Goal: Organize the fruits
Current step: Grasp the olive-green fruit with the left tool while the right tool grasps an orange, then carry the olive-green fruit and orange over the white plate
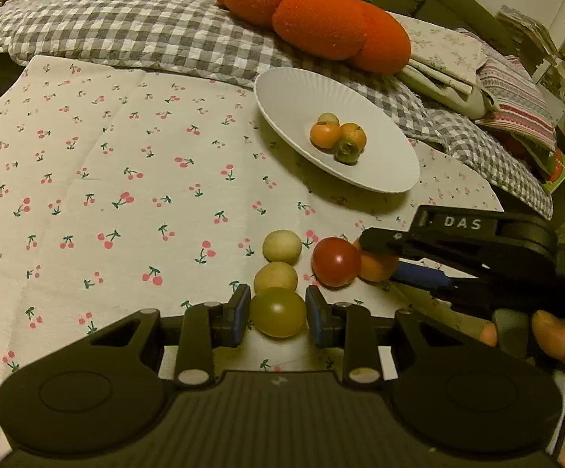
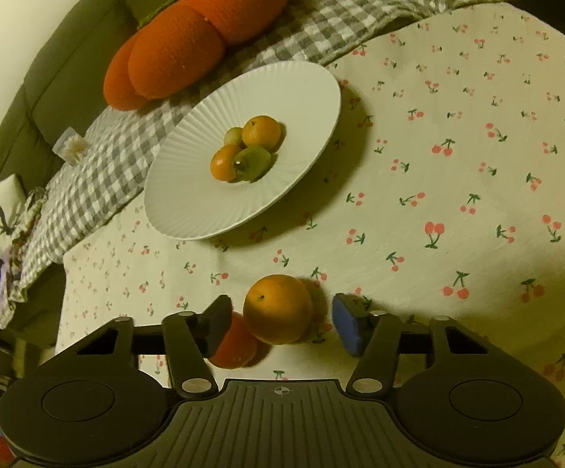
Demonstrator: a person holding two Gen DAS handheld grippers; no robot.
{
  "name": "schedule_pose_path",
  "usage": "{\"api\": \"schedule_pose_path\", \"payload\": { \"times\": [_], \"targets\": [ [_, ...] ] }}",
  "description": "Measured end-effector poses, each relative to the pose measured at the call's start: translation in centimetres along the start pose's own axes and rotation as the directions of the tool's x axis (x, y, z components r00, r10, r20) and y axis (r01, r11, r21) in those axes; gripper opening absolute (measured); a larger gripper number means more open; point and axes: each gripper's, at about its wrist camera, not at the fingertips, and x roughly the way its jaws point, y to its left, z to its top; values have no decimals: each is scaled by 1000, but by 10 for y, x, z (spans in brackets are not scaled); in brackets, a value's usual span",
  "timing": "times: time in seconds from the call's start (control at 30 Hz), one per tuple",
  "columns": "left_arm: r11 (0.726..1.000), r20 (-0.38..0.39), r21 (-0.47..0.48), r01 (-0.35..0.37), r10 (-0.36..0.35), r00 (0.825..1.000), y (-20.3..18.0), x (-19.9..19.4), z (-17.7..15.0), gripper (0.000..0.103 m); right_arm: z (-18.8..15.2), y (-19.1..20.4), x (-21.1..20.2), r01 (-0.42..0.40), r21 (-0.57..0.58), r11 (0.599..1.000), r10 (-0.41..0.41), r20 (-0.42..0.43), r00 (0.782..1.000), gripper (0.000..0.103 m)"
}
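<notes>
Left gripper (image 1: 278,314) jaws bracket the green fruit (image 1: 278,312); right gripper (image 2: 280,321) jaws stand apart around the orange (image 2: 278,308).

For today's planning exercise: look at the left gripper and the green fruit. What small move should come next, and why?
Probably close the left gripper on the green fruit. Its jaws stand open on either side of the fruit, with small gaps showing, and the fruit still lies on the cloth. Once gripped, it could go to the white plate.

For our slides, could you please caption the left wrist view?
Left gripper fingers straddle a round green fruit; white ribbed plate beyond.
</notes>
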Motion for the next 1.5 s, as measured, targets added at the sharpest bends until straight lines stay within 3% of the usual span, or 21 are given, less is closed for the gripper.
{"api": "schedule_pose_path", "payload": {
  "times": [0.1, 0.6, 1.5],
  "targets": [
    [1000, 6, 6, -6, 6, 1000, -1, -1, 0, 29, 0, 0, 3, -18, 9, 1000, 18, 2, 1000, 39],
    [1000, 24, 7, -12, 12, 1000, 0, -6, 2, 29, -2, 8, -13, -5, -33, 999, 7, 42, 999, 38],
    [999, 143, 45, -7, 0, 990, -4, -29, 29, 29, 8, 20, -81, -26, -151, 988, 51, 163, 985, 38]
  ]
}}
